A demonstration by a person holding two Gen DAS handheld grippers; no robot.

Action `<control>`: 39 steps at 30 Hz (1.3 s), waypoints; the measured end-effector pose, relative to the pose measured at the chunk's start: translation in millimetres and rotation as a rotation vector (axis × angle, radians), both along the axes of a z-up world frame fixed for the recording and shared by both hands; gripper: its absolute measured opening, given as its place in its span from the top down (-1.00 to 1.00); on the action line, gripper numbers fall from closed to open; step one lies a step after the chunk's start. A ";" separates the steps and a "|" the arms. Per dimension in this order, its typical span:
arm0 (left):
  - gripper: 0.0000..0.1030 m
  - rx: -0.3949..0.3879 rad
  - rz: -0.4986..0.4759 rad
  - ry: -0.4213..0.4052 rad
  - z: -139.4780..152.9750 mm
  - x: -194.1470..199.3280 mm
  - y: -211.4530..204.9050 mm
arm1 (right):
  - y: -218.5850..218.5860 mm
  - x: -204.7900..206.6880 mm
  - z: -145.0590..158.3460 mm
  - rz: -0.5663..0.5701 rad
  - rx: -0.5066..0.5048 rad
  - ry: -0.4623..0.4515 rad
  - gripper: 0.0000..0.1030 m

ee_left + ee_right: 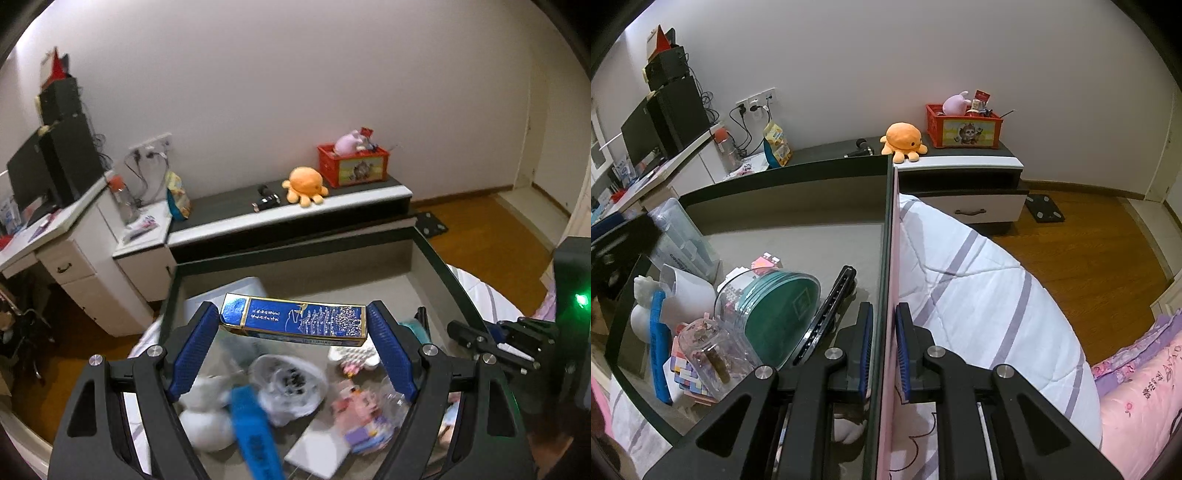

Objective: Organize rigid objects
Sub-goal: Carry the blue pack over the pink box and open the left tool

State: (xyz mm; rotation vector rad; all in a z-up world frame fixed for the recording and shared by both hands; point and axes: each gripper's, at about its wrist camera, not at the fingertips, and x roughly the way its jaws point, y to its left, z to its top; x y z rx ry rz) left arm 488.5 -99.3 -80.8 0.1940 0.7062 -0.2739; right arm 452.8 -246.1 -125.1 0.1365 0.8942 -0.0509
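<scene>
My left gripper (pixel 293 310) is shut on a long blue and gold carton (pixel 295 319), held crosswise by its two ends above the open storage box (pixel 295 251). Below it lie a blue flat case (pixel 255 432), a plastic bag (pixel 291 384) and pink block toys (pixel 365 413). My right gripper (pixel 885 308) is shut on the box's right wall (pixel 886 221), one finger inside and one on the pink outside. Inside the box the right wrist view shows a green-lidded jar (pixel 783 310), a black comb-like strip (pixel 831 310) and a clear jar (pixel 705 350).
The box rests on a bed with a white striped quilt (pixel 979 288). Behind stands a low cabinet (pixel 960 162) with an orange octopus plush (pixel 905 142) and a red crate (pixel 960 127). A desk with a monitor (pixel 639 140) is at the left. Wood floor (pixel 1089 240) lies to the right.
</scene>
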 end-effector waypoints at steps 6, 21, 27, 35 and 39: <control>-0.61 0.024 -0.006 0.025 -7.3 18.3 -17.9 | -4.0 1.4 -0.3 0.002 0.003 0.003 0.76; -0.62 0.063 -0.076 0.093 -29.8 35.1 -58.3 | -2.7 2.7 -3.5 0.002 0.000 0.006 0.75; -0.53 0.021 -0.064 0.197 -40.3 51.2 -48.0 | -3.9 3.6 -3.8 0.005 0.003 0.008 0.75; -0.40 0.007 -0.045 0.183 -38.7 54.5 -40.0 | -6.0 2.9 -3.3 0.002 0.011 0.006 0.75; -0.76 -0.026 -0.027 0.162 -34.6 49.1 -29.4 | -5.8 2.6 -3.4 0.003 0.007 0.008 0.75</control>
